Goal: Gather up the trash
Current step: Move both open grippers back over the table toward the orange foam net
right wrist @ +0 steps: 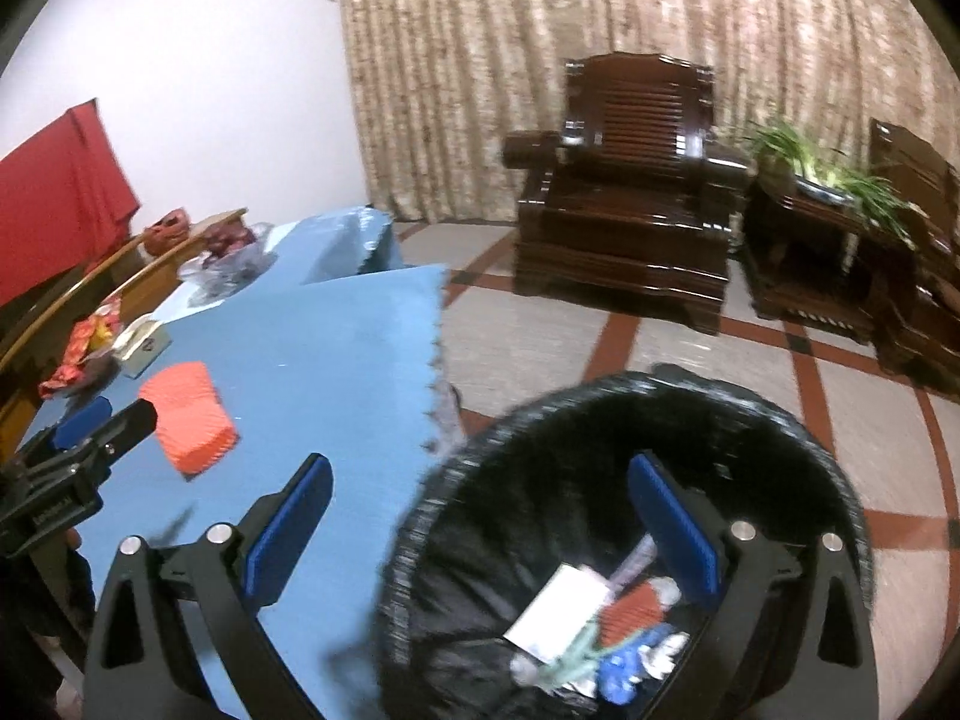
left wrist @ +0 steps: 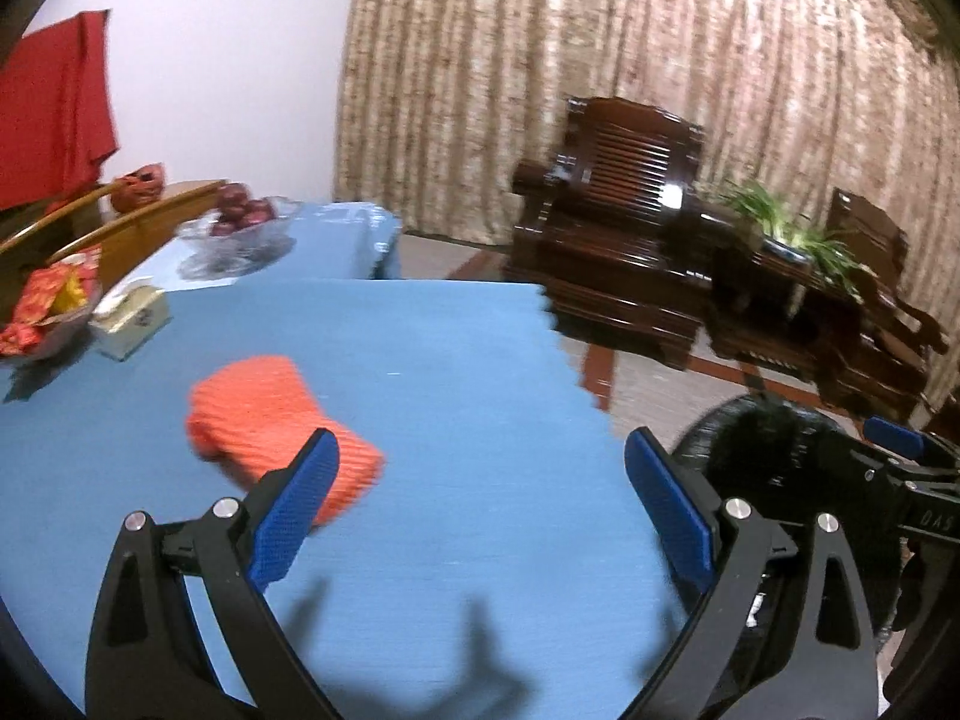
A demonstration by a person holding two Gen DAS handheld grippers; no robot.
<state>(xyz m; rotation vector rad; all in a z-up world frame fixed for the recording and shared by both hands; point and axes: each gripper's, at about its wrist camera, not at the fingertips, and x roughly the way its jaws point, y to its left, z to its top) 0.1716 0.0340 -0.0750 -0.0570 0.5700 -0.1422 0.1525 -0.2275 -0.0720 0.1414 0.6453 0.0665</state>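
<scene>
An orange ribbed foam piece point(left wrist: 270, 426) lies on the blue tablecloth point(left wrist: 420, 360), just beyond my left gripper's left finger. My left gripper point(left wrist: 480, 510) is open and empty above the cloth. The foam piece also shows in the right wrist view point(right wrist: 189, 417), with the left gripper point(right wrist: 84, 438) beside it. My right gripper point(right wrist: 480, 525) is open and empty, held over the rim of a black-lined trash bin point(right wrist: 474, 480). Paper and wrappers point(right wrist: 600, 630) lie in the bin. The bin point(left wrist: 756, 438) and right gripper point(left wrist: 900, 450) show at the right of the left wrist view.
A tissue box point(left wrist: 129, 324), a bowl of red packets point(left wrist: 48, 306) and a glass bowl of apples point(left wrist: 240, 222) stand at the table's far left. Dark wooden armchairs point(right wrist: 624, 210) and a plant stand point(right wrist: 816, 228) are across the tiled floor point(right wrist: 540, 348).
</scene>
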